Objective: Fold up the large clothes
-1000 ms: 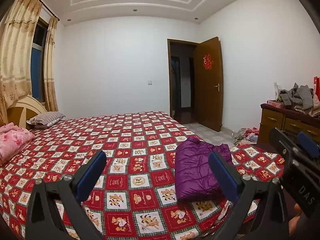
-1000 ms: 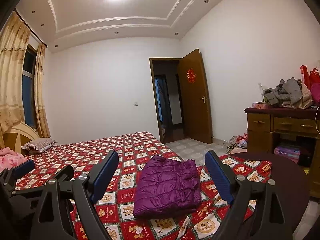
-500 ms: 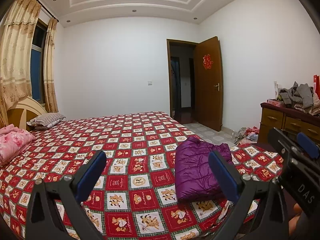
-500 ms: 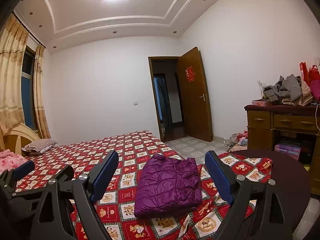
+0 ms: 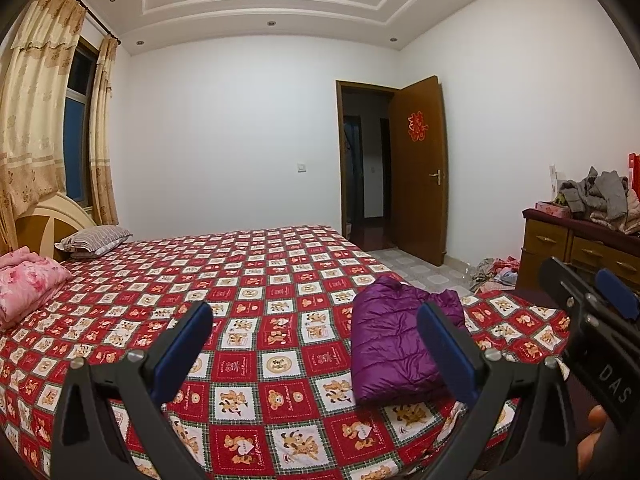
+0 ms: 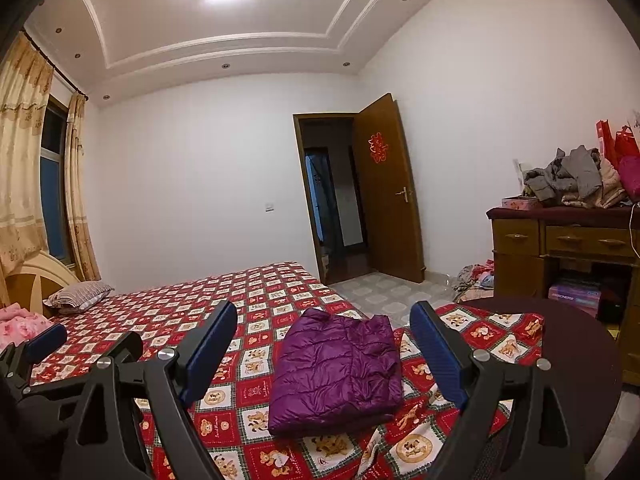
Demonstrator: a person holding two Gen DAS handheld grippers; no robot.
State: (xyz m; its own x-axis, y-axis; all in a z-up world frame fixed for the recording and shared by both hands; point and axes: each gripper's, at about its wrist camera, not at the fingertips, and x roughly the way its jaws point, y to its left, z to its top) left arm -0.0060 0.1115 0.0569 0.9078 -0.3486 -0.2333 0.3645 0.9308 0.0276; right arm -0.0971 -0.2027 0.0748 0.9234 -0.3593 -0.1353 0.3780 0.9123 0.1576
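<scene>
We hold both grippers up w/ jaws wide, empty: left gripper (image 5: 314,334), right gripper (image 6: 324,332). Purple jacket (image 6: 334,368) lies folded on bed (image 5: 248,280), near right corner, so folding looks done; we're clear of it.

White-walled bedrm (image 5: 224,128), open door (image 5: 418,168), maybe dresser (image 6: 560,248).

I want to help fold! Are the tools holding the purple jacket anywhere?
No. The left tool and right tool are both open and empty; the folded purple jacket lies on the bed, untouched.
</scene>
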